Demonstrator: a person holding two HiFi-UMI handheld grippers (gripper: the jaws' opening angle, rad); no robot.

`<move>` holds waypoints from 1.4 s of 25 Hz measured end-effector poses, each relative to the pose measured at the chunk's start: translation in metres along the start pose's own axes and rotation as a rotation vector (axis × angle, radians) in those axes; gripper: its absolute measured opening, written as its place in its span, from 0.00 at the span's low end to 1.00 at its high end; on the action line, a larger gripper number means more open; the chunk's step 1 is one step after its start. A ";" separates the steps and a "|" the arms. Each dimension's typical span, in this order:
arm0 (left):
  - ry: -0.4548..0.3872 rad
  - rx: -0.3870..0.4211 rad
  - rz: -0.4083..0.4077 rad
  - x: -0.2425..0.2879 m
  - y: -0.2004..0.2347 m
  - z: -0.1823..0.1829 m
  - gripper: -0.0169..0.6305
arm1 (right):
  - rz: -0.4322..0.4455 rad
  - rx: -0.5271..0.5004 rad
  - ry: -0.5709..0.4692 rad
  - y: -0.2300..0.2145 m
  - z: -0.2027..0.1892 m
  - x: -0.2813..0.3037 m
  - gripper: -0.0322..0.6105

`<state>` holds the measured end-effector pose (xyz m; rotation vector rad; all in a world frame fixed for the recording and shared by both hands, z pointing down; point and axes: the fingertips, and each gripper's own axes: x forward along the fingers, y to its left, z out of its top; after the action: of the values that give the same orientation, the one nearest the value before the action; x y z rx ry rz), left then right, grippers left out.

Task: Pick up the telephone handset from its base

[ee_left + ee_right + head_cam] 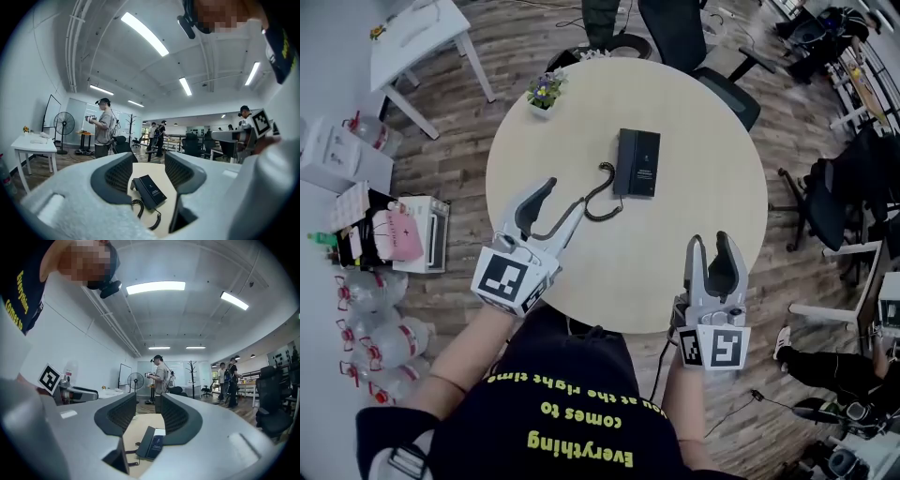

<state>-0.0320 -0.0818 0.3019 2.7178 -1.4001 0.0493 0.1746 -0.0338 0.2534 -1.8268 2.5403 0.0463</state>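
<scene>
A round, pale wooden table (703, 141) fills the middle of the head view, standing on a floor of brown wood planks (487, 141). Above centre of the tabletop lies the flat black telephone base (645, 164), and the black telephone handset (625, 161) rests along its left side. A coiled black cord (600, 194) loops from the set toward the lower left. Near the table's upper left edge stands a small white pot of purple and yellow flowers (546, 92), well apart from the telephone.

The left gripper (565, 194) hovers over the lower left of the table, its jaws apart and holding nothing; its own view shows the telephone and cord on the table beyond the gap. The right gripper (711, 240) hangs at the lower right edge of the table, jaws likewise spread and empty, with the telephone visible beyond them in its view.

Around the table, a white rectangular table (422, 33) sits in the upper left of the frame, black office chairs (680, 33) at the top, and clear water bottles (366, 328) along the left edge. The gripper views show a long open office with white walls, bright ceiling light strips (154, 287), a black pedestal fan (64, 125), a whiteboard (124, 373), a coat stand (192, 373) and several people standing in the background (103, 126).
</scene>
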 end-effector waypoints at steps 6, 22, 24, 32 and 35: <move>0.032 -0.031 0.023 0.036 0.004 -0.013 0.36 | 0.042 0.033 0.021 -0.019 -0.015 0.030 0.32; 0.108 -0.032 -0.047 0.112 0.030 -0.054 0.36 | -0.023 0.082 0.088 -0.041 -0.057 0.077 0.32; 0.122 -0.046 -0.051 0.121 0.034 -0.064 0.36 | -0.028 0.086 0.099 -0.042 -0.066 0.082 0.32; 0.211 -0.073 -0.081 0.162 0.043 -0.122 0.36 | -0.051 0.123 0.141 -0.049 -0.096 0.093 0.32; 0.261 -0.087 -0.100 0.178 0.042 -0.151 0.36 | -0.060 0.137 0.161 -0.050 -0.106 0.093 0.32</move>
<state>0.0389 -0.2367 0.4663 2.5922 -1.1655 0.3162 0.1932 -0.1413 0.3558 -1.9253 2.5143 -0.2803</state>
